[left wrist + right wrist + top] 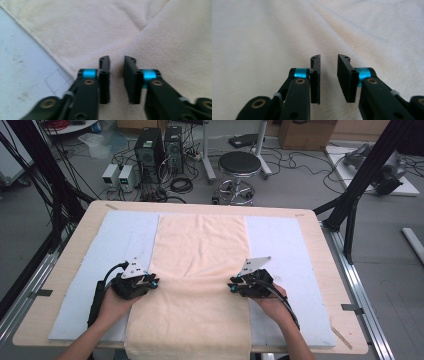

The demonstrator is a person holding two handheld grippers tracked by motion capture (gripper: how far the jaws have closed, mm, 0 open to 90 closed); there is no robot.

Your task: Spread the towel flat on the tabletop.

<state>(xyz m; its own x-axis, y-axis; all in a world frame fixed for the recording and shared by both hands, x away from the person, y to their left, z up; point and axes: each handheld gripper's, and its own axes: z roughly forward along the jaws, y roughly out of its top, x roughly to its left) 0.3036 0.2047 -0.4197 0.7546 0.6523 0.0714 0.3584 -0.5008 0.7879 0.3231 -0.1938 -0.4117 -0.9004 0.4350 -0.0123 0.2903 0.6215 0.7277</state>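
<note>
My left gripper [153, 281] and right gripper [234, 285] each stood narrowly parted, gripping nothing, at opposite side edges of the peach towel [200, 255], whose long axis ran away from me down the table [65, 265]. The left gripper view showed the towel's hem against the blue mat [22, 70]; the high view didn't resolve that.

Left tongs [154, 281] and right tongs [233, 285] point inward, facing each other; jaws slightly parted, nothing gripped.
</note>
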